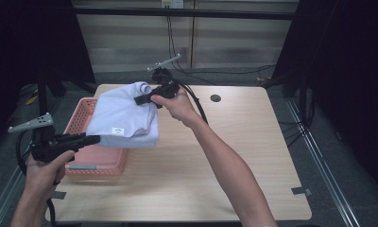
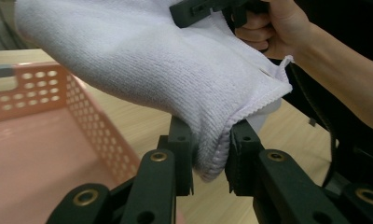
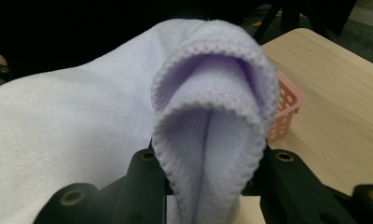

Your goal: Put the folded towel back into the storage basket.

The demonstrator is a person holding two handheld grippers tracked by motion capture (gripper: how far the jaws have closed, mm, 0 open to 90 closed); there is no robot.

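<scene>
Folded white towel (image 1: 123, 118) over pink basket (image 1: 78, 116), left tongs (image 2: 210, 161) and right tongs (image 3: 208, 177) each clamping an edge

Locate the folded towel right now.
In the high view the folded towel hangs at table left, above the pink basket, pinched between the left gripper and right gripper.

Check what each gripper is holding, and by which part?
Both hold the folded pale lavender terry towel: the left gripper pinches its near hemmed edge, the right gripper its bunched far corner, above the pink perforated plastic basket.
</scene>
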